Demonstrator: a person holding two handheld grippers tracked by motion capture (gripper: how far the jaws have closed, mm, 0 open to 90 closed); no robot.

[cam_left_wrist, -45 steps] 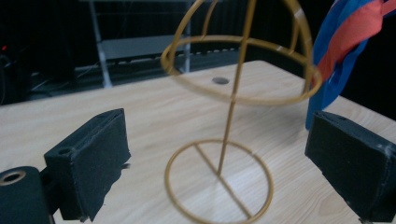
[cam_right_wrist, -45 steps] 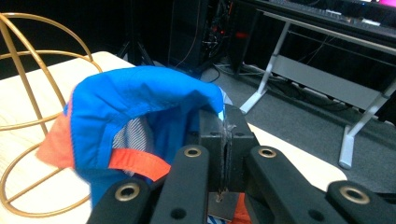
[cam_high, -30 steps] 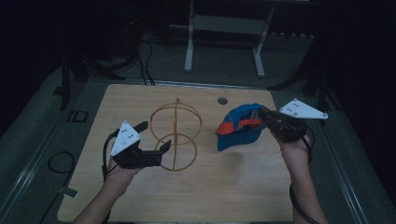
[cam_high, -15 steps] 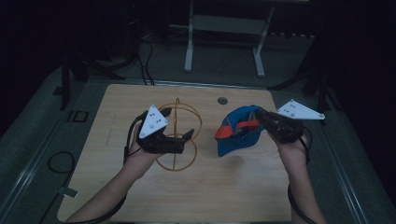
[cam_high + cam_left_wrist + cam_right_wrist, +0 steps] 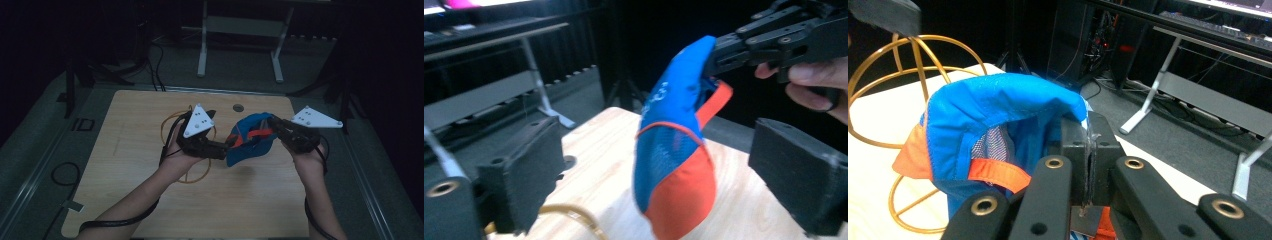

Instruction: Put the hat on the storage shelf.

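My left tool (image 5: 227,145) and right tool (image 5: 270,122) are matte black, each topped by a pale grey three-cornered plate with small screws. Brass-ringed pivots dot the right tool's linkage; black cables trail along my bare, sleeveless forearms.

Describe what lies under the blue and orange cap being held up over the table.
The cap hangs from the shut right gripper, clear of the wooden table. Bare wood lies beneath it; the gold wire stand sits beside. The cap covers some tabletop.

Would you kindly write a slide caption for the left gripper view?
Open left claw framing a blue-and-orange cap held up by the right claw.
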